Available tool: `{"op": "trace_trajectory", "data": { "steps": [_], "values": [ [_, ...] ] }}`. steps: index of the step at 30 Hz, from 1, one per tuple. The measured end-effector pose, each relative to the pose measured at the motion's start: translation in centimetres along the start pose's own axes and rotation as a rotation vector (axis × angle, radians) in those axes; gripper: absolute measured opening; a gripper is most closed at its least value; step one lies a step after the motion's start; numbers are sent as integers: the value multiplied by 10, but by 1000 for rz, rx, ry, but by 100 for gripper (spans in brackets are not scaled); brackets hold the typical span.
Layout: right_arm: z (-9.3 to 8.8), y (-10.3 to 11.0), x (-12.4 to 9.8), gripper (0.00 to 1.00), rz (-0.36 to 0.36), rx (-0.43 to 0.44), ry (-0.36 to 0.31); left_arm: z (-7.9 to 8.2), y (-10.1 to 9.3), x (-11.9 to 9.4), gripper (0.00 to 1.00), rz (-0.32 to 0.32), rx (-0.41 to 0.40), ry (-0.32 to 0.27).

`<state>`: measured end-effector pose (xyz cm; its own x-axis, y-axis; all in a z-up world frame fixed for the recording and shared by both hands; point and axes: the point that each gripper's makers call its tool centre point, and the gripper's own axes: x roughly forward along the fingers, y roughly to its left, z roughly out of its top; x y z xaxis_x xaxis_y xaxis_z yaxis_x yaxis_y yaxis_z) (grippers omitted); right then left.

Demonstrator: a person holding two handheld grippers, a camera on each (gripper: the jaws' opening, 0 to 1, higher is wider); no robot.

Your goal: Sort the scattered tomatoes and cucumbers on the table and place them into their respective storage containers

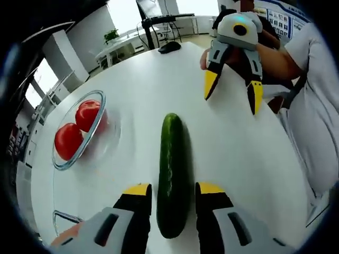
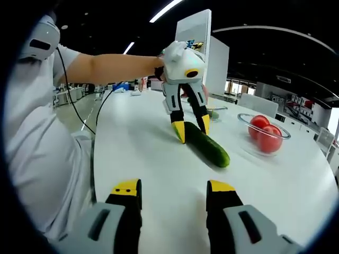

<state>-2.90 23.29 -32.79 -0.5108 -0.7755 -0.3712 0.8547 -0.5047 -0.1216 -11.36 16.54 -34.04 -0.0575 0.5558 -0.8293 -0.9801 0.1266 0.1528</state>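
A dark green cucumber [image 1: 172, 169] lies flat on the white table [image 1: 143, 79]. My left gripper [image 1: 174, 189] straddles its near end, jaws partly closed with a thin gap on each side. In the right gripper view the left gripper [image 2: 192, 128] stands over the far end of the cucumber [image 2: 211, 147], held by a person's hand. My right gripper [image 2: 174, 186] hovers open over bare table, nothing between its jaws; it also hangs open [image 1: 233, 91] beyond the cucumber. Two red tomatoes [image 1: 79, 127] sit in a glass bowl [image 1: 100, 100].
The rim of a second glass container [image 1: 66, 216] shows at the near left, and from the right side that container [image 2: 214, 112] holds something green. The bowl of tomatoes [image 2: 265, 133] stands right of the cucumber. The person's white-clad body [image 2: 47, 143] lines the table edge.
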Motion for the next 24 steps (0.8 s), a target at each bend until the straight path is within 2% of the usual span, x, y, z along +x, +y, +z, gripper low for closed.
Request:
{"op": "trace_trajectory", "data": {
  "steps": [5,15,21,24],
  "values": [
    [1,1,1,47,1,-4,-1,-1,-3,1,28,-21,-35,24],
    [-3,1,0,47,-4,-6,11,-3,3,1,23,-36,-85,11],
    [-4,0,0,47,-7,-2,10,-3,4,1,22,-11,-83,14],
    [-4,0,0,47,-8,-3,13,-3,2,0,21,25,-76,23]
  ]
}}
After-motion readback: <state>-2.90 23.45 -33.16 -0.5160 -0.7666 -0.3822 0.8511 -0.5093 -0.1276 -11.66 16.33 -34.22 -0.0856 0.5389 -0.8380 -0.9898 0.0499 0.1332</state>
